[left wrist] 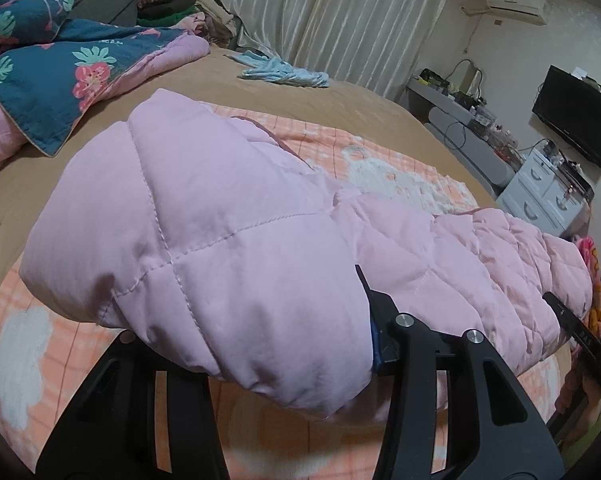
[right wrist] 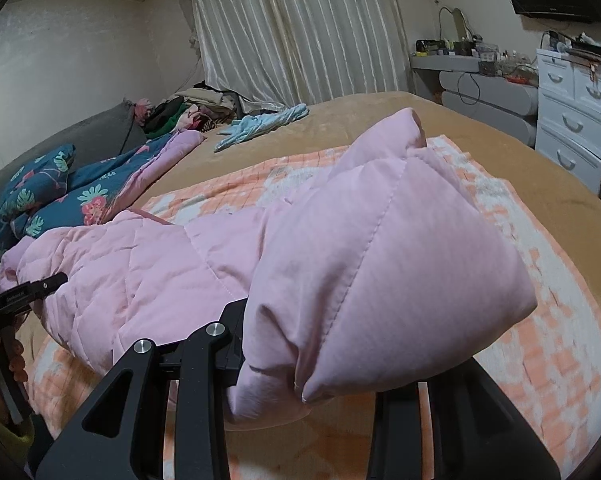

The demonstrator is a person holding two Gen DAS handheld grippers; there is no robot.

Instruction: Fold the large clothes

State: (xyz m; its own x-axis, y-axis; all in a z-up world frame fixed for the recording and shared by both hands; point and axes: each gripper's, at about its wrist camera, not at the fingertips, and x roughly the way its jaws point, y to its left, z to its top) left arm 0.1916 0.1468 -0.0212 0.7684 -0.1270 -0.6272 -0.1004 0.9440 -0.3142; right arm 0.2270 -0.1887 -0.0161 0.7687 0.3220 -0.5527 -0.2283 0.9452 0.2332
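A pink quilted puffer jacket [left wrist: 228, 216] lies across an orange-and-white checked blanket [left wrist: 28, 344] on the bed. My left gripper [left wrist: 260, 344] is shut on one bulky folded end of the jacket, which fills the space between its fingers. My right gripper [right wrist: 324, 360] is shut on the other end of the jacket [right wrist: 364, 264]. Each gripper shows at the edge of the other's view: the right gripper [left wrist: 576, 328] at far right, the left gripper [right wrist: 28, 292] at far left. The fingertips are hidden by the padding.
The tan bed sheet [left wrist: 340, 96] extends beyond the blanket. A floral blue-and-pink quilt [left wrist: 60, 68] lies at the head. A light blue garment [left wrist: 284, 72] lies near the curtains. White drawers [right wrist: 572, 112] and a TV [left wrist: 576, 112] stand beside the bed.
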